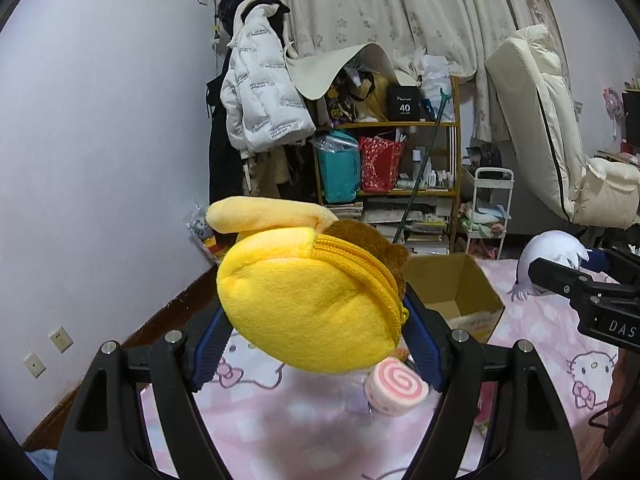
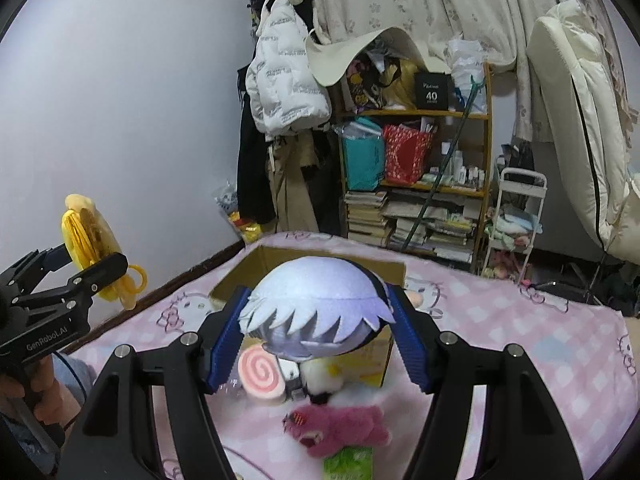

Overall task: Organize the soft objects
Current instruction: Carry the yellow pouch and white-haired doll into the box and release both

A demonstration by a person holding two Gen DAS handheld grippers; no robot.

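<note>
My left gripper (image 1: 316,340) is shut on a yellow plush pouch with a zipper (image 1: 308,300) and holds it above the pink bed; it also shows in the right wrist view (image 2: 94,256). My right gripper (image 2: 316,332) is shut on a white-haired plush doll (image 2: 320,304), held above the bed in front of an open cardboard box (image 2: 240,276). The box also shows in the left wrist view (image 1: 456,292). On the bed lie a pink swirl roll plush (image 2: 262,376), a pink bear plush (image 2: 340,424) and a white fluffy plush (image 2: 320,376).
A pink Hello Kitty blanket (image 2: 520,340) covers the bed. A green packet (image 2: 348,464) lies at the near edge. Behind stand a cluttered wooden shelf (image 2: 420,152), hanging coats (image 2: 284,80), a white trolley (image 2: 516,220) and a cream recliner (image 2: 580,120).
</note>
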